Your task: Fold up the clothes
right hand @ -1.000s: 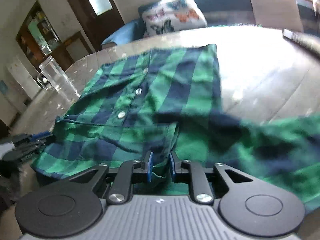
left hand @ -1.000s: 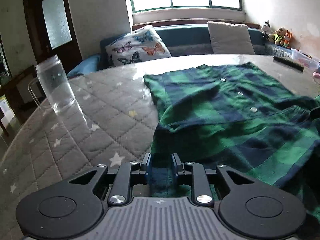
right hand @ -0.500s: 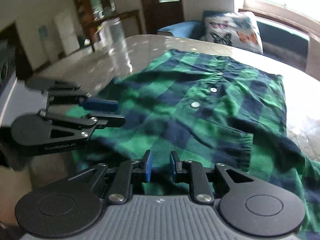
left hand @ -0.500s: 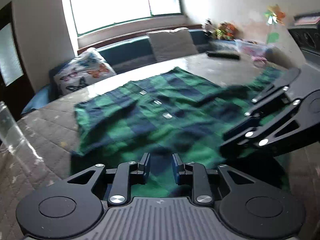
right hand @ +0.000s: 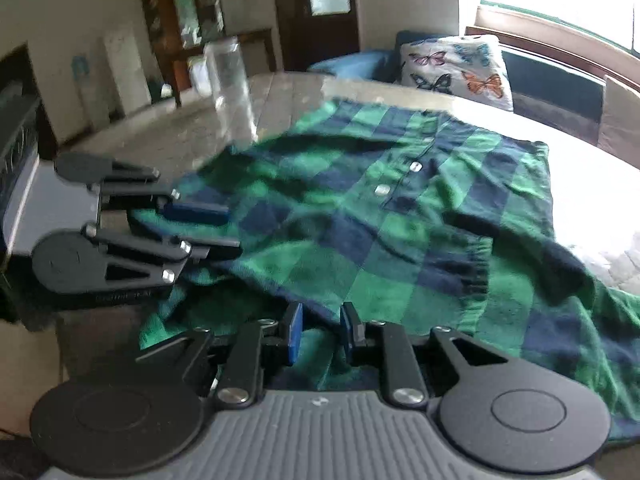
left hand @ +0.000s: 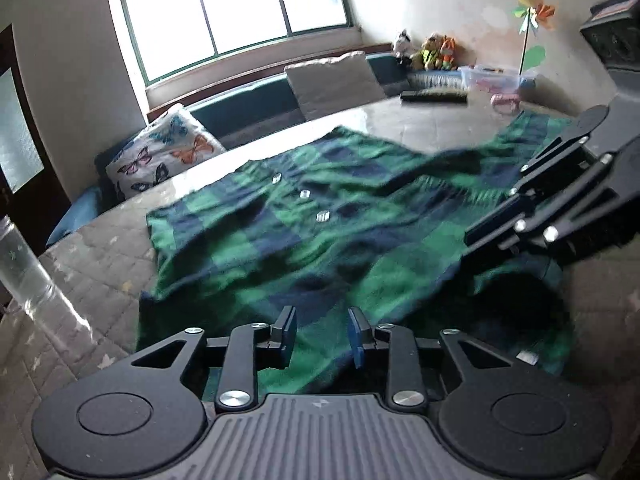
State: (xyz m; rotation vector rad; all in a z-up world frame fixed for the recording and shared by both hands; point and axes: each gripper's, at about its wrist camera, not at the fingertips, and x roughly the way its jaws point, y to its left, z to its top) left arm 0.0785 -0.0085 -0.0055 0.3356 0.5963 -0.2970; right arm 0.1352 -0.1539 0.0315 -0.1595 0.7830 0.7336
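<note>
A green and navy plaid button shirt (left hand: 320,232) lies spread on the quilted table, buttons up; it also shows in the right wrist view (right hand: 400,220). My left gripper (left hand: 322,336) is over the shirt's near hem, its jaws a little apart with plaid cloth running between them. My right gripper (right hand: 320,334) sits at the shirt's near edge, jaws a little apart with cloth between them. Each gripper shows in the other's view: the right one at the shirt's right side (left hand: 496,228), the left one at its left side (right hand: 216,232).
A tall clear glass jar (right hand: 230,84) stands on the table to the shirt's left, also seen at the left edge (left hand: 20,268). A black remote (left hand: 434,96) and a pink item (left hand: 506,100) lie at the far right. Cushions and a bench stand beyond the table.
Both grippers have swung round toward each other with the shirt's near edge, so each now shows in the other's view. The near part of the shirt has bunched and lifted.
</note>
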